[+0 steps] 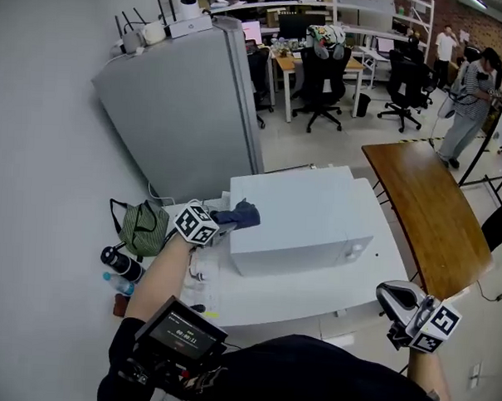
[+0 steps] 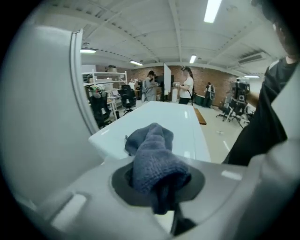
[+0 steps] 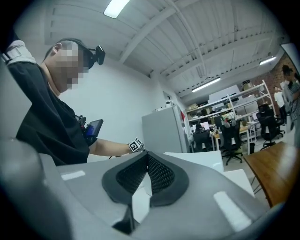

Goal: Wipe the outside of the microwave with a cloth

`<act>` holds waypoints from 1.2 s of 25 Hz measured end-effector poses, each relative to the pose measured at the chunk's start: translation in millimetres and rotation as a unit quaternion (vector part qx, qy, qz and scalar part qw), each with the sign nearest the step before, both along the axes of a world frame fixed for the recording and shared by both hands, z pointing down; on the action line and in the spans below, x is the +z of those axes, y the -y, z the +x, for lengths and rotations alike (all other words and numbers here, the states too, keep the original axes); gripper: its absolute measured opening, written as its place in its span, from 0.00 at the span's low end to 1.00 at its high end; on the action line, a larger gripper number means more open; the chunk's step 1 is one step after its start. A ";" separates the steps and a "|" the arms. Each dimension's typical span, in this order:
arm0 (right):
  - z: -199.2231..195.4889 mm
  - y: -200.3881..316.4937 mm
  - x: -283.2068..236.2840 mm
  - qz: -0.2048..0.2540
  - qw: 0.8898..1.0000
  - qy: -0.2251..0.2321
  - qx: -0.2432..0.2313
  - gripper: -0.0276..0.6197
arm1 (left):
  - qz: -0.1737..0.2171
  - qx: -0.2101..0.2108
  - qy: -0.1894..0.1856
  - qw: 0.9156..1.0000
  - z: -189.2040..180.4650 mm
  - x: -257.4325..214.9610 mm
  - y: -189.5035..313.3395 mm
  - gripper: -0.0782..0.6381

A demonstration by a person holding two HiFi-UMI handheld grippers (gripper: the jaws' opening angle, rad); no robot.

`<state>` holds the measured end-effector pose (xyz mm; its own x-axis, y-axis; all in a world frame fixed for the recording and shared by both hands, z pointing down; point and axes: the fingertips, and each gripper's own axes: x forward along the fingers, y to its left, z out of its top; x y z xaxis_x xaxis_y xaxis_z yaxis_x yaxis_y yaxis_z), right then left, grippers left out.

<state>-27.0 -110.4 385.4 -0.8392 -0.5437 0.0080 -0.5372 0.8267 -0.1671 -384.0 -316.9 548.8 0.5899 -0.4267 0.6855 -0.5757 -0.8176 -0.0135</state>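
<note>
Nearest the camera, a dark screen unit [image 1: 178, 338] is strapped to the person's left forearm. Low at the right, the right gripper [image 1: 400, 303] is held off the near right corner of the white table [image 1: 372, 276], touching nothing. The right gripper view shows this gripper [image 3: 147, 176] with its mesh pads meeting at the tips and nothing between them. The left gripper [image 1: 223, 221] reaches out to the left edge of the microwave [image 1: 308, 219]. In the left gripper view its jaws [image 2: 157, 180] are clamped on a bunched dark blue cloth [image 2: 152, 159]. The free end of the cloth rises beyond the tips towards the microwave's white top [image 2: 159, 117]. In the head view the cloth [image 1: 240, 213] lies against the upper left edge of the microwave, overlapping the top surface. The microwave is a white box on the white table, towards the table's left half. Left of the table, on the floor by the wall, lie a green bag [image 1: 142, 228] and a dark bottle [image 1: 122, 265]. Behind the microwave stands a tall grey cabinet [image 1: 188, 110] with white router-like devices [image 1: 167, 21] on top. To the right a brown wooden table [image 1: 433, 203] runs away from the white table. Farther off are black office chairs [image 1: 322, 82] at desks and a standing person [image 1: 471, 97].
</note>
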 end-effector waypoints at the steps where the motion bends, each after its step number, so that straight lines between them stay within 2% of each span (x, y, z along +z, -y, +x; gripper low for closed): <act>1: -19.1 -1.9 1.7 -0.002 1.000 -0.003 -0.011 0.05 | -0.008 -0.015 0.012 1.000 -30.5 5.7 -9.0 0.19; 3: -46.8 -4.3 2.1 -0.005 1.000 -0.006 -0.030 0.05 | -0.030 -0.038 0.052 0.997 -81.7 20.8 -30.3 0.19; 5: -59.1 -4.3 -3.9 -0.007 0.999 -0.004 -0.041 0.05 | -0.035 -0.061 0.069 0.995 -112.8 22.5 -44.0 0.19; 7: -59.4 -3.6 -9.6 -0.005 0.999 0.000 -0.043 0.05 | -0.010 -0.079 0.049 0.996 -115.4 -0.5 -41.5 0.19; 8: -55.1 -3.1 -10.8 -0.003 0.999 0.001 -0.042 0.05 | 0.009 -0.077 0.032 0.996 -103.2 -18.0 -35.8 0.19; 10: -35.9 -1.4 -10.9 0.002 0.999 0.007 -0.036 0.05 | 0.046 -0.051 -0.003 0.998 -51.5 -53.8 -22.2 0.19; 14: 41.4 1.7 -6.1 0.006 1.000 0.021 -0.009 0.05 | 0.088 0.044 -0.050 0.994 116.6 -91.3 0.5 0.19; 18: 150.2 -4.7 -0.3 -0.003 0.998 0.021 0.054 0.05 | 0.084 0.137 -0.064 0.985 294.9 -75.2 12.3 0.19; 21: 218.9 -14.4 5.8 -0.011 0.994 0.026 0.106 0.05 | 0.071 0.196 -0.043 0.977 387.7 -45.5 8.7 0.19; 23: 244.2 -20.7 10.5 -0.016 0.991 0.029 0.128 0.05 | 0.061 0.220 -0.015 0.973 414.7 -24.4 6.7 0.19; 25: 253.2 -25.8 13.0 -0.019 0.990 0.029 0.138 0.05 | 0.053 0.232 0.006 0.971 418.8 -8.9 5.2 0.19; 27: 247.7 -28.4 12.8 -0.020 0.990 0.028 0.137 0.05 | 0.040 0.228 0.002 0.973 405.6 -3.9 1.5 0.19; 30: 214.5 -26.7 9.0 -0.017 0.993 0.023 0.115 0.05 | 0.021 0.203 -0.004 0.979 353.3 -2.8 -6.0 0.19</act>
<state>187.5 -83.7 394.4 -0.6921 -0.7218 -0.0066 -0.7028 0.6759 -0.2218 -30.7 -310.9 546.0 0.7225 -0.1828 0.6667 -0.2028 -0.9780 -0.0484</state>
